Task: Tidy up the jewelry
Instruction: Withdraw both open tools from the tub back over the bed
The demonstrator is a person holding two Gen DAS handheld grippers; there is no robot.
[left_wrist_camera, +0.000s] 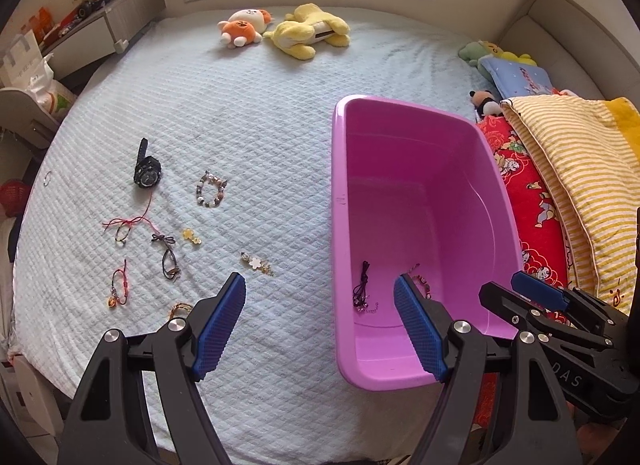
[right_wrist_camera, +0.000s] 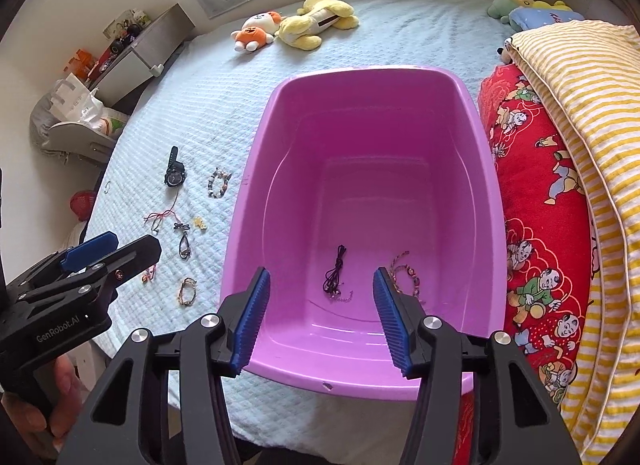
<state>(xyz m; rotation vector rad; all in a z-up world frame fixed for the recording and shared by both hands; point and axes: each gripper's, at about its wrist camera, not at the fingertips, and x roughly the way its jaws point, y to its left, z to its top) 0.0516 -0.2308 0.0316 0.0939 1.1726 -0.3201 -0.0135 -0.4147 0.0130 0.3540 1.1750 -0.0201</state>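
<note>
Right tool (right_wrist_camera: 320,297): pads apart, nothing between them; it hangs over the near end of the pink tub, pointing steeply down.
Left tool (left_wrist_camera: 320,309): pads wide apart and empty; it straddles the tub's left wall, one pad over the bed cover, the other over the tub's inside.
Pink tub (right_wrist_camera: 494,185): stands on the bed directly under the right tool, open side up.
Black cord (right_wrist_camera: 335,271): lies on the tub floor just ahead of the right tool, between the lines of its two pads.
Beaded bracelet in tub (right_wrist_camera: 404,275): on the tub floor beside the black cord, partly hidden behind the right tool's right pad.
Flower clip (left_wrist_camera: 258,264): on the bed cover just ahead of the left tool's left pad, apart from it.
Woven bracelet (right_wrist_camera: 187,291): on the cover close to the left tool, left of the tub.
Dark cord loop (left_wrist_camera: 170,261): left of the flower clip.
Red string bracelets (left_wrist_camera: 120,285): further left, one with a small gold charm.
Small yellow flower (left_wrist_camera: 191,236): beyond the dark loop.
Bead bracelet (left_wrist_camera: 211,189): well ahead of the left tool.
Black watch (left_wrist_camera: 146,169): left of the bead bracelet, face up.
Bed cover (left_wrist_camera: 248,113): pale blue, quilted.
Plush toys (left_wrist_camera: 280,31): at the far side of the bed.
Folded bedding (right_wrist_camera: 560,145): red and yellow-striped, touching the tub's right side.
Hand (right_wrist_camera: 48,405): grips the left tool's handle.
</note>
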